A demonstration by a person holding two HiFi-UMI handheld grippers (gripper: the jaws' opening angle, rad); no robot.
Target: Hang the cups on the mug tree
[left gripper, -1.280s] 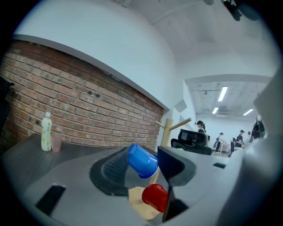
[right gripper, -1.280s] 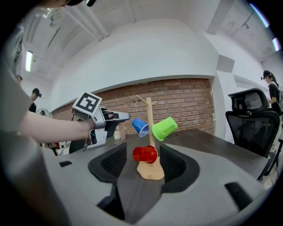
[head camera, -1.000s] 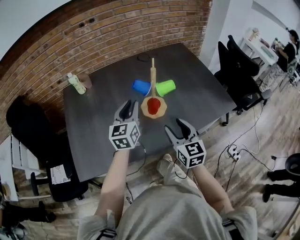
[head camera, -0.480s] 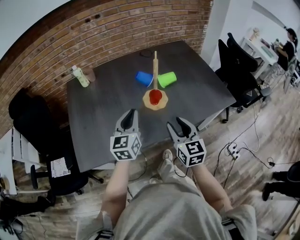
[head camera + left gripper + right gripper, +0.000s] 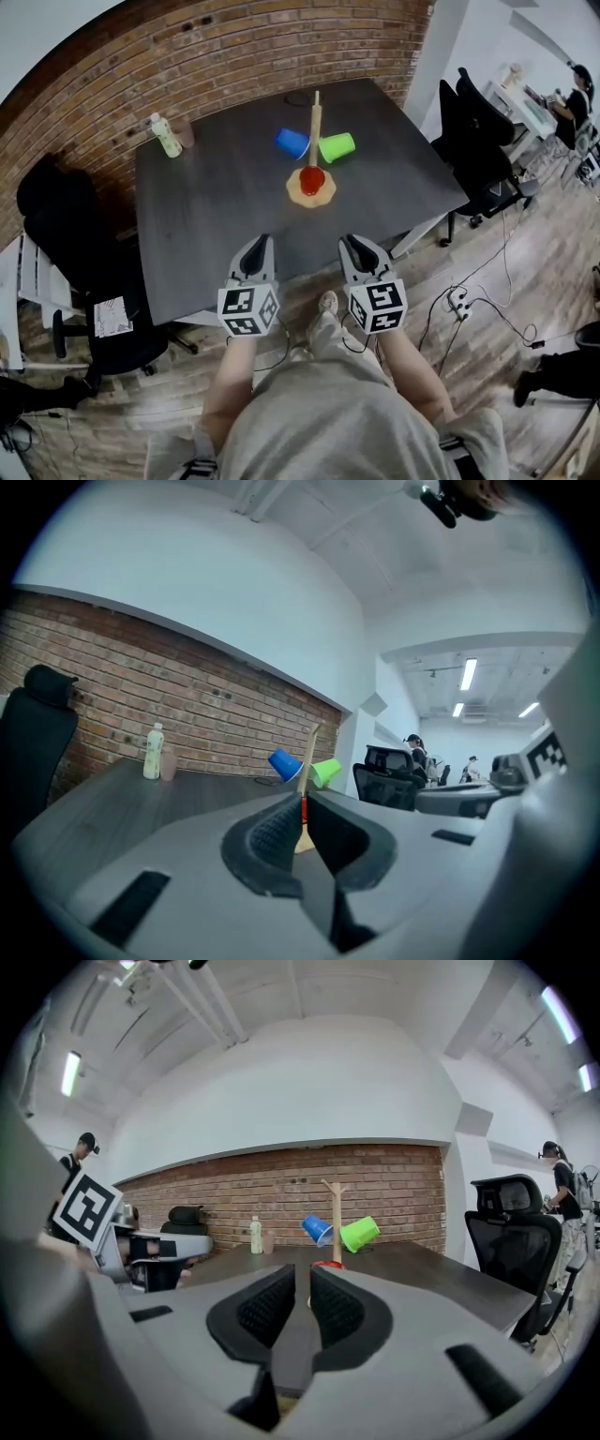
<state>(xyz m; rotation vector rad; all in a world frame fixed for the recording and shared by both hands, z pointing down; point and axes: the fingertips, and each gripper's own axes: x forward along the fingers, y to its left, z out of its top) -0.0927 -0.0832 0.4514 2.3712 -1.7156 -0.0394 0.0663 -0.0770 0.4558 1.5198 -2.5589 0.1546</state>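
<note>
Well beyond both tongs (image 5: pixel 260 241) (image 5: pixel 355 243), mug tree (image 5: pixel 315 127)

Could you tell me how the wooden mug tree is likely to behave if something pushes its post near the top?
The mug tree would probably tip rather than slide: its post is tall and thin over a small round base. The blue cup and green cup hang high on opposite sides, so it likely feels light but top-heavy.
</note>
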